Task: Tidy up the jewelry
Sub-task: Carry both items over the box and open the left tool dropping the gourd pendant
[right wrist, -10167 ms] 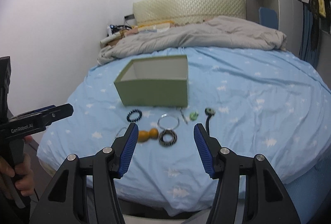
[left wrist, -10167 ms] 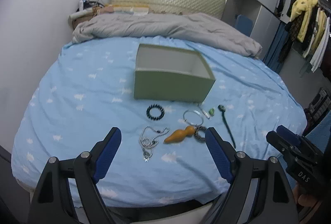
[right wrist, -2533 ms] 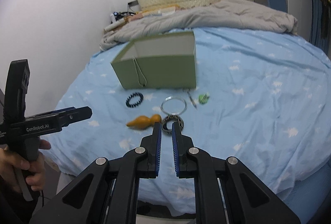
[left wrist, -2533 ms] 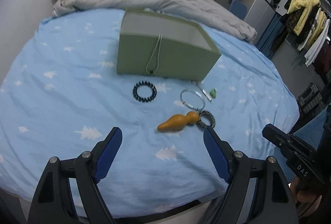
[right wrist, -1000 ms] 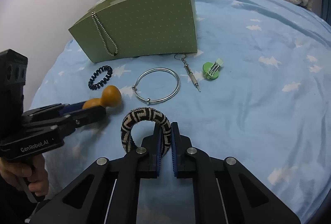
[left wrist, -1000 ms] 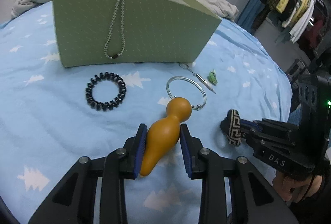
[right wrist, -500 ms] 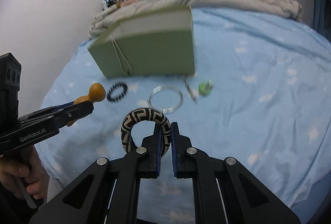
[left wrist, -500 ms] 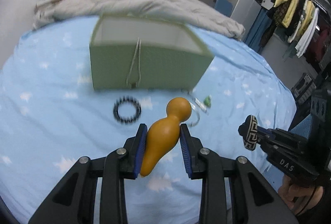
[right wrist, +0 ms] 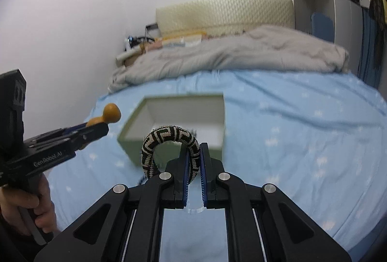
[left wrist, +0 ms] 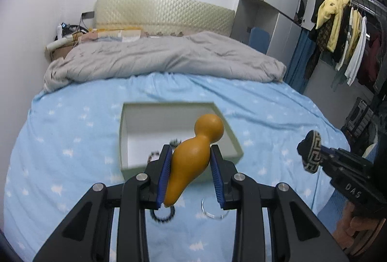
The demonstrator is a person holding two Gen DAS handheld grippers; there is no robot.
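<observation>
- The left gripper [left wrist: 191, 172] was raised above the bed [left wrist: 60, 141], its blue-padded fingers [left wrist: 164, 175] clamped on the thick lower body of an orange gourd-shaped piece [left wrist: 193, 153], whose round knob pointed up and away over the box.
- The right gripper [right wrist: 193, 172] was also held up, its fingers [right wrist: 185, 172] pinched shut on one side of a black-and-cream patterned bangle [right wrist: 169, 138], which stood upright.
- The green box [left wrist: 125, 141] sat open on the blue sheet ahead of both grippers, with a small dark item [left wrist: 152, 155] blurred inside near its front wall.
- A black beaded bracelet [left wrist: 162, 213] and a thin silver hoop [left wrist: 214, 210] lay on the sheet in front of the box, below the left gripper.
- A grey duvet [left wrist: 157, 61] was bunched at the headboard end.
</observation>
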